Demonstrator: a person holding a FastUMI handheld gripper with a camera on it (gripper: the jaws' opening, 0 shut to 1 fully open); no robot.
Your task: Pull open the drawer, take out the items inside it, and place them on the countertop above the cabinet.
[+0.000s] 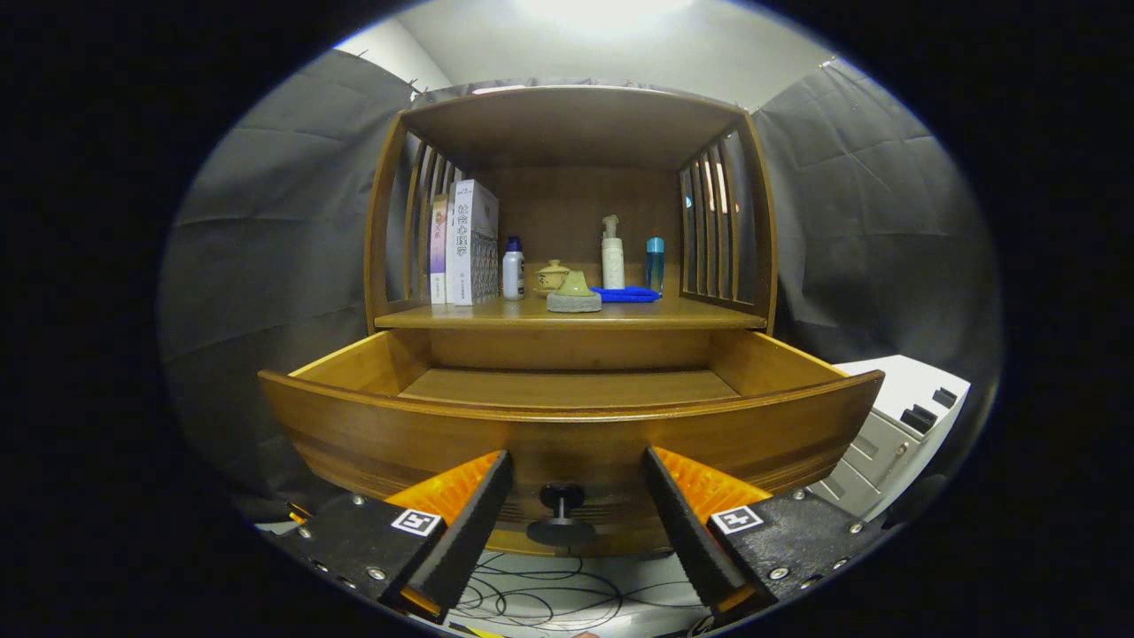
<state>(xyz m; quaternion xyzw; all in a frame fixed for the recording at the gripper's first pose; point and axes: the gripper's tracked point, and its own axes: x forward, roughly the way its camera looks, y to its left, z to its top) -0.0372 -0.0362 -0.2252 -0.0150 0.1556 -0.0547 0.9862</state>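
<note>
Drawer (567, 416) is standing pulled out below the countertop (567, 315), and I am seeing nothing on the part of its floor that is showing. I am holding the gripper (576, 509) with its 2 fingers spread wide, gripping nothing, the knob (562, 498) sitting between them. I am judging it best to lift above the front panel and check the hidden near floor.
</note>
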